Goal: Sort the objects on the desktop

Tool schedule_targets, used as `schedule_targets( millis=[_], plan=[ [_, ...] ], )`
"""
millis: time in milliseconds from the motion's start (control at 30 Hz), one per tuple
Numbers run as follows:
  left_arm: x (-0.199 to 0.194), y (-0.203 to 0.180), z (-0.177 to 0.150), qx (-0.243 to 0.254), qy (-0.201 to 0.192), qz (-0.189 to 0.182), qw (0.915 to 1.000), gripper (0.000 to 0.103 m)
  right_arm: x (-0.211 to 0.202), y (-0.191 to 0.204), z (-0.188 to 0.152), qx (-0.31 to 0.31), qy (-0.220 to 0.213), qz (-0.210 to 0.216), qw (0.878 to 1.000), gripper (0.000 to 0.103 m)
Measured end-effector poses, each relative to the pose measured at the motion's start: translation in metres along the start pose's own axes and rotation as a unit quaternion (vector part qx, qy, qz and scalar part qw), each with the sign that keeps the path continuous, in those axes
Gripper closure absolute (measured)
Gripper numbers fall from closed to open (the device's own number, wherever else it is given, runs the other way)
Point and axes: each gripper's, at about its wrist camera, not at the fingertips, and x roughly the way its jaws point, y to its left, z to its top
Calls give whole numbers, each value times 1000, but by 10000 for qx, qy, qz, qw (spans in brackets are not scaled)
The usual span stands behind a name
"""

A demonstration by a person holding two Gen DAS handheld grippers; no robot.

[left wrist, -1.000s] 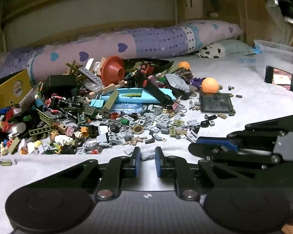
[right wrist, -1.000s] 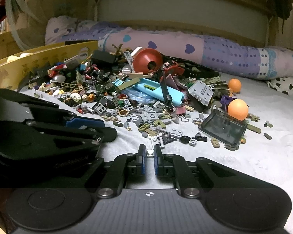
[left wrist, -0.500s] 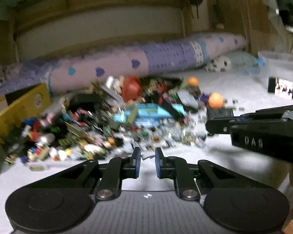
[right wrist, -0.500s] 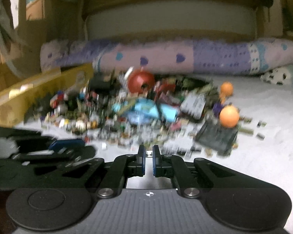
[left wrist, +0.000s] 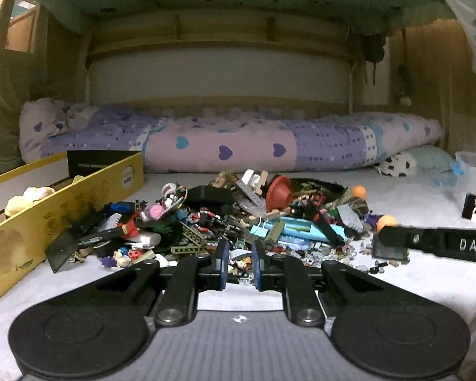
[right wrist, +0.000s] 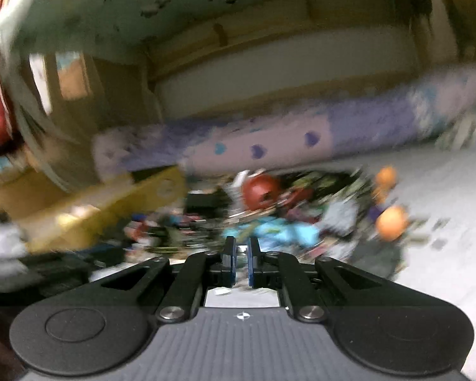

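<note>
Nearest the pile of toy bricks and clutter [left wrist: 238, 222], the left gripper [left wrist: 240, 265] is showing a narrow gap between its fingers, and whether anything is pinched there I cannot tell. The right gripper [right wrist: 241, 265] is pinching a small pale piece [right wrist: 241, 249], though blur is hiding what it is. Left of the pile, a yellow box [left wrist: 63, 209] is lying open; behind the pile, a rolled quilt [left wrist: 238, 146] is stretching across.

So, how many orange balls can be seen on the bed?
2. One orange ball lies at the far right edge of the toy pile; the nearer ball sits in front of it, by the dark tray. More may hide under the pile.
</note>
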Motion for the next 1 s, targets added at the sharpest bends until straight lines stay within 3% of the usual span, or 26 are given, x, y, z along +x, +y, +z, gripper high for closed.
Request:
schedule_targets(
  millis=[267,467,600,767,1000],
  plan=[
    [-12,8,1,-70,-51,-32,10000,87,-2,11,-5,112,75,413,9991,94],
    [-13,29,-6,-172,54,282,9994,87,-5,25,-11,-122,-71,499,9987,94],
    [-20,50,-9,-409,85,377,9984,87,1,33,-11,-103,104,696,9975,94],
    [-29,58,-11,-279,-14,456,9986,87,8,54,-15,-365,206,908,9950,94],
    [-38,75,0,-461,-320,753,9956,87,11,75,-16,-509,241,1096,9924,94]
  ],
)
